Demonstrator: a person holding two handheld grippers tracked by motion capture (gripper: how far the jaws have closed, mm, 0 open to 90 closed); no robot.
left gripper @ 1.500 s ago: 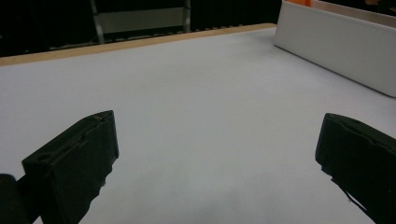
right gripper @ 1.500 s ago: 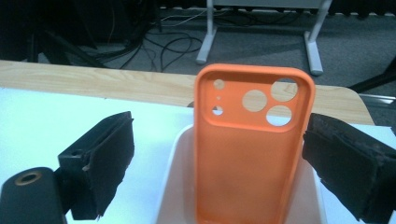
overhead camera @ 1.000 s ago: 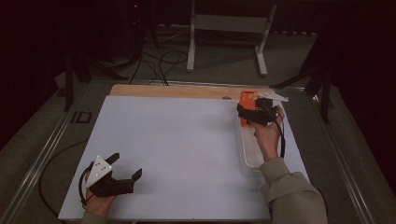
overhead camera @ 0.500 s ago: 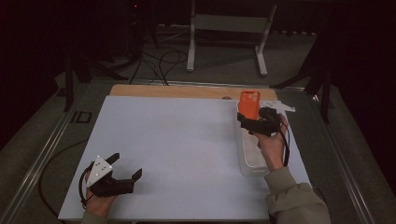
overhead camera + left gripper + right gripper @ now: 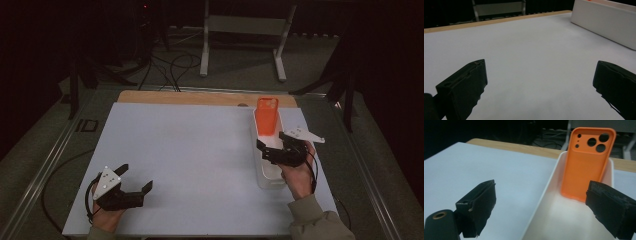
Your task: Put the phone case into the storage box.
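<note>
- my right gripper (image 5: 278, 148) hangs over the long white plastic tray (image 5: 267, 176) on the right side of the pale blue-grey table mat (image 5: 195, 150), jaws wide apart and gripping nothing.
- the orange moulded plastic phone case (image 5: 267, 116), camera cut-outs at the top, stands upright at the far end of that tray, leaning against its end wall; in my right gripper view the case (image 5: 586, 162) sits ahead of and between the open jaws, apart from both.
- my reading: the case is already placed in the tray, so the placing looks done; what is left, as far as i can judge, is bringing the hand clear, or a fresh grasp if the case is meant to come out.
- my left gripper (image 5: 134, 181) rests near the front-left corner of the mat, well apart from the tray, jaws spread and empty; its own view looks across bare mat to the tray's white side wall (image 5: 604, 22).
- a light wooden board edge (image 5: 200, 97) runs along the far side of the mat.
</note>
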